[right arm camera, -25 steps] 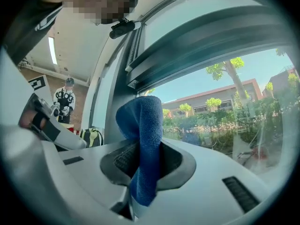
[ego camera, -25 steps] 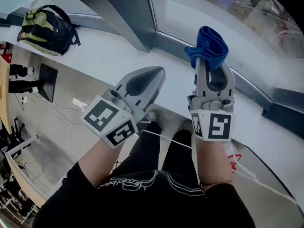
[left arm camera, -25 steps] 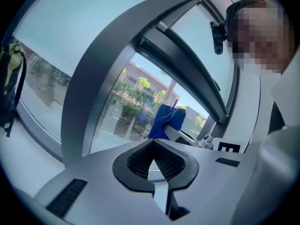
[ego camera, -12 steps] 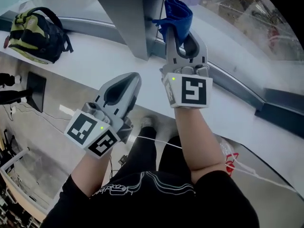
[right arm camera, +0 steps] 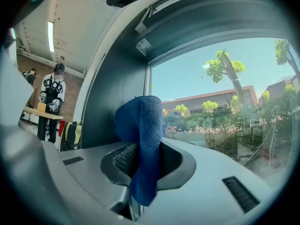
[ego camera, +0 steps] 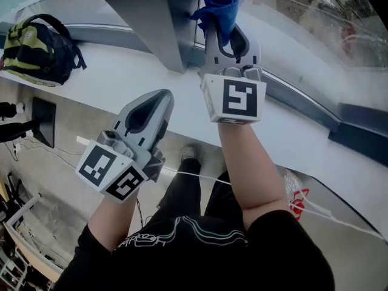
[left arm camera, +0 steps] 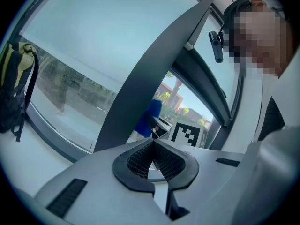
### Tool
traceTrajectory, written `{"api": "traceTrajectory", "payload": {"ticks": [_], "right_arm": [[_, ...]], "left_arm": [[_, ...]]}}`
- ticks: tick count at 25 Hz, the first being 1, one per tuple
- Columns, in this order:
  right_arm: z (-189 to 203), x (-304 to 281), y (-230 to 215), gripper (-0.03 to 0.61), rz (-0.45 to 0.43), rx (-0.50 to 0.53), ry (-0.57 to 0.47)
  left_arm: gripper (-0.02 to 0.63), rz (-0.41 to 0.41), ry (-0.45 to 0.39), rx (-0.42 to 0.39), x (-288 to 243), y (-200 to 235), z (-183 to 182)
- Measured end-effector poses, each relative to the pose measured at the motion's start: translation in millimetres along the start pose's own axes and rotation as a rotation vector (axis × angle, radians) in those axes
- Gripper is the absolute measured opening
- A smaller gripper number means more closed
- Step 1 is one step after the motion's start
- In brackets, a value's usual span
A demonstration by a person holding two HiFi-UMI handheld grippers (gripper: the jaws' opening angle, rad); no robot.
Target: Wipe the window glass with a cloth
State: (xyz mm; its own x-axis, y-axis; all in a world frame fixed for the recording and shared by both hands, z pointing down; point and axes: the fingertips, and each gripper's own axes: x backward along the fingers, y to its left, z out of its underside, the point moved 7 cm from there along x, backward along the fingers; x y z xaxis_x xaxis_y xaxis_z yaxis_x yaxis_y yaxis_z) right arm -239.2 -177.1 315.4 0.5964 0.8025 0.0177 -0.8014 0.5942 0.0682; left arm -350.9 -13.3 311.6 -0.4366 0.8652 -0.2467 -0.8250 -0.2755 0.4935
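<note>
My right gripper (ego camera: pixel 221 18) is shut on a blue cloth (ego camera: pixel 216 8), (right arm camera: pixel 142 130) bunched between its jaws. It is held up close to the window glass (ego camera: pixel 291 17), (right arm camera: pixel 225 107), just right of the dark grey window post (ego camera: pixel 142 17), (right arm camera: pixel 117 88). In the right gripper view the cloth fills the jaw gap and hangs below it. My left gripper (ego camera: pixel 159 96), (left arm camera: pixel 151 146) is lower and to the left, over the white sill (ego camera: pixel 121 71). Its jaws meet with nothing between them. The left gripper view shows the cloth (left arm camera: pixel 150 118) beyond the post.
A black and yellow backpack (ego camera: pixel 39 44), (left arm camera: pixel 14 88) lies on the sill at the far left. A dark window frame rail (ego camera: pixel 315 111) runs along the glass's lower edge. Cables and a desk edge (ego camera: pixel 24 235) are on the floor below. A person (right arm camera: pixel 54 102) stands far back indoors.
My right gripper has risen and moved left with the blue cloth, from over the sill to beside the window post. My left gripper has shifted down and left.
</note>
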Motion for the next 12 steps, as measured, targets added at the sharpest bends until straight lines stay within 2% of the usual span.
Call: {"api": "traceTrajectory", "payload": {"ticks": [4,12], "right_arm": [[2,5,-9,0.067,0.021,-0.016,-0.010],[9,34,-55,0.067,0.100,-0.007,-0.004]], "left_arm": [[0.006,0.009,0.015,0.000,-9,-5,7],[0.006,0.041,0.047,-0.016,-31,-32,19]]}}
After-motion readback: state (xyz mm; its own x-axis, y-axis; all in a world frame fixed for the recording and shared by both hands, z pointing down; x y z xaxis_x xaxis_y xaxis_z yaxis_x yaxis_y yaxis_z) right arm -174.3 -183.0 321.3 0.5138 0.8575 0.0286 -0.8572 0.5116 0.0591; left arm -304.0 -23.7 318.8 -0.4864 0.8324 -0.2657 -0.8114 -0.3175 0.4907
